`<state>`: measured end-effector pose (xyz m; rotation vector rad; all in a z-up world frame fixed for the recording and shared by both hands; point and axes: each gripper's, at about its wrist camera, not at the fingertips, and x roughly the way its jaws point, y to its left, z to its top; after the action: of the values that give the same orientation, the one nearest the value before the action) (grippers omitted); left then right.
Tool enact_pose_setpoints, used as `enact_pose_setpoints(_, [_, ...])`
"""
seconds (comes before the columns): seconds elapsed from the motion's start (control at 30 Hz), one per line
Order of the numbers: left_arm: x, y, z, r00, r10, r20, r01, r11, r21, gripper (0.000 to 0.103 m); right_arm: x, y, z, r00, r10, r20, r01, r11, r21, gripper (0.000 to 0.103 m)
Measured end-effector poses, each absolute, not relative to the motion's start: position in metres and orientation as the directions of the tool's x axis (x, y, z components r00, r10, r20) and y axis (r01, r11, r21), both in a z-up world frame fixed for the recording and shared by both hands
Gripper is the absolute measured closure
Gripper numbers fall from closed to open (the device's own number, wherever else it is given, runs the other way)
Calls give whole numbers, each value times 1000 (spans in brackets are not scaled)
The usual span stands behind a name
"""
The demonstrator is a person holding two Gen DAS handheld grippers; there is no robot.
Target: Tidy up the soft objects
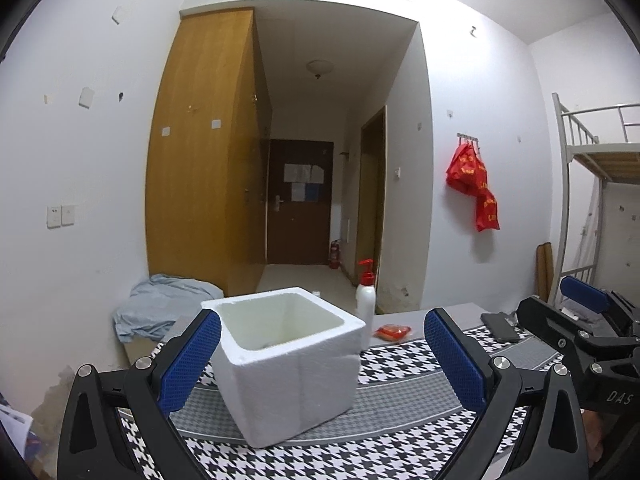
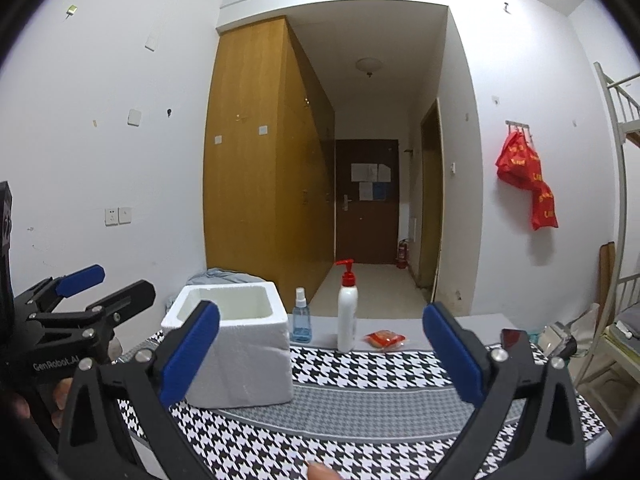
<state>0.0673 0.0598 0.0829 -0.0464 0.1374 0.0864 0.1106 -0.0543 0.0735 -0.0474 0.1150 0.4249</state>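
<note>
A white foam box (image 1: pixel 286 364) stands upright and open-topped on the checked cloth; a small red packet (image 2: pixel 385 338) lies flat behind it

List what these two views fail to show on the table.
- Foam box floor: left view, near wall hides most of it; right view, the rim does.
- Spray bottle: left view, box covers all but its cap.
- Red packet: both views, print too small.
- Phone: right view, gripper finger partly covers it.

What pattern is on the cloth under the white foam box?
Black-and-white houndstooth cloth with grey bands, clearest in the right wrist view.
</note>
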Motion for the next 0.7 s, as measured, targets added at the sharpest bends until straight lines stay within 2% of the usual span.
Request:
enact_pose_setpoints(0.5, [54,48,48,979,131,-157,-135,991,-14,1,95,-70,39,908,398,-127,-404,915,-18,0])
enact_pose_setpoints(0.7, [46,42,33,973,183,-139,-182,983,20,1,90,-76,26,911,390,-132,-394,919,-7,0])
